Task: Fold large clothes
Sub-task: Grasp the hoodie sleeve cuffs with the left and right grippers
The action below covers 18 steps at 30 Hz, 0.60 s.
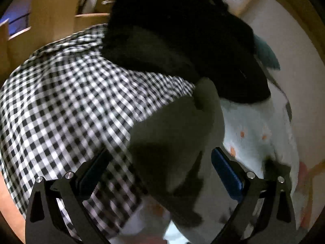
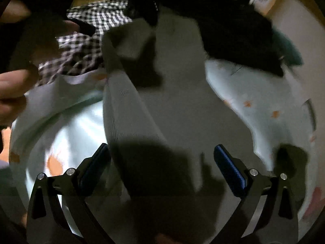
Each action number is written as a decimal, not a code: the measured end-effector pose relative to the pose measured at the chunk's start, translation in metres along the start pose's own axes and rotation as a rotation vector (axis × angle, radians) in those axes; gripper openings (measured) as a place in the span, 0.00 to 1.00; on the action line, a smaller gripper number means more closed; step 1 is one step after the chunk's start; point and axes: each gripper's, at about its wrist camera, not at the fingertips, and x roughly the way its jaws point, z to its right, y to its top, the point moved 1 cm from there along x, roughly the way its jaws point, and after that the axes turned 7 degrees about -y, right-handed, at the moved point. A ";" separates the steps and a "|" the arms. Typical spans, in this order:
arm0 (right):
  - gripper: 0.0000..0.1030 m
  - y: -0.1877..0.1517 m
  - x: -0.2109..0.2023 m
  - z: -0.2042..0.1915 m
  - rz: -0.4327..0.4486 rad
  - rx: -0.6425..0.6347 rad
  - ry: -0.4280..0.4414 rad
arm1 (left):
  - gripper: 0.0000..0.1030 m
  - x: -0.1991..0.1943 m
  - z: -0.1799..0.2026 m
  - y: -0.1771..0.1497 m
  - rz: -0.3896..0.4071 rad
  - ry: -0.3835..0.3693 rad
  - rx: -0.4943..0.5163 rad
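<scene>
I have both the left tongs [image 1: 160, 170] and right tongs [image 2: 161, 165] spread wide and empty just above the grey garment [image 2: 182, 111], ready to pinch it.

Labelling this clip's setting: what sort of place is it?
Likely a bedroom: clothes piled on a pale printed sheet, a checked shirt, wooden cupboards behind.

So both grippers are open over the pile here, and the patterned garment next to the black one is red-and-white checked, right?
Not quite: the checked garment is black and white, not red and white, as the left wrist view shows clearly. The rest holds: the left gripper and right gripper are both open, and the checked cloth lies beside the black garment.
</scene>
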 end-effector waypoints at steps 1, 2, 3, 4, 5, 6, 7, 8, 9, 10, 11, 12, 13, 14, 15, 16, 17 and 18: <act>0.86 0.003 0.005 0.002 -0.025 0.020 0.040 | 0.95 -0.003 -0.005 0.001 0.013 -0.019 -0.024; 0.54 0.004 0.008 0.009 -0.039 0.063 0.114 | 0.95 -0.006 -0.006 0.003 0.019 -0.036 -0.038; 0.42 0.003 0.006 0.014 -0.041 0.123 0.184 | 0.95 -0.006 -0.008 0.005 0.018 -0.060 -0.052; 0.21 0.004 0.001 0.027 -0.028 0.187 0.172 | 0.95 -0.005 -0.008 0.006 0.013 -0.074 -0.059; 0.15 0.004 -0.004 0.033 -0.011 0.218 0.189 | 0.95 -0.004 -0.010 0.005 0.004 -0.095 -0.072; 0.14 0.003 -0.012 0.044 0.016 0.265 0.230 | 0.95 -0.006 -0.013 0.002 0.000 -0.120 -0.087; 0.13 0.004 -0.015 0.054 0.032 0.298 0.248 | 0.95 -0.009 -0.014 -0.002 -0.003 -0.149 -0.107; 0.12 0.001 -0.024 0.066 0.059 0.351 0.266 | 0.95 -0.012 -0.016 -0.007 -0.003 -0.197 -0.150; 0.12 -0.002 -0.030 0.076 0.078 0.383 0.277 | 0.95 -0.016 -0.017 -0.014 0.002 -0.243 -0.192; 0.12 -0.006 -0.039 0.089 0.103 0.425 0.293 | 0.95 -0.019 -0.015 -0.023 0.003 -0.290 -0.242; 0.12 -0.009 -0.047 0.099 0.126 0.450 0.307 | 0.95 -0.020 -0.010 -0.030 -0.007 -0.313 -0.261; 0.12 -0.006 -0.047 0.108 0.136 0.456 0.307 | 0.95 -0.022 -0.002 -0.038 -0.007 -0.334 -0.274; 0.12 -0.010 -0.054 0.115 0.146 0.452 0.298 | 0.95 -0.024 0.001 -0.045 0.004 -0.351 -0.291; 0.12 -0.014 -0.060 0.121 0.155 0.449 0.298 | 0.95 -0.026 0.007 -0.056 0.030 -0.386 -0.343; 0.12 -0.019 -0.067 0.123 0.164 0.445 0.303 | 0.95 -0.025 0.015 -0.064 0.026 -0.441 -0.373; 0.12 -0.027 -0.078 0.124 0.175 0.436 0.304 | 0.95 -0.020 0.020 -0.067 0.009 -0.473 -0.377; 0.12 -0.034 -0.085 0.125 0.183 0.430 0.306 | 0.95 -0.014 0.030 -0.071 -0.023 -0.501 -0.376; 0.12 -0.046 -0.099 0.126 0.198 0.430 0.310 | 0.95 -0.008 0.037 -0.075 -0.050 -0.510 -0.372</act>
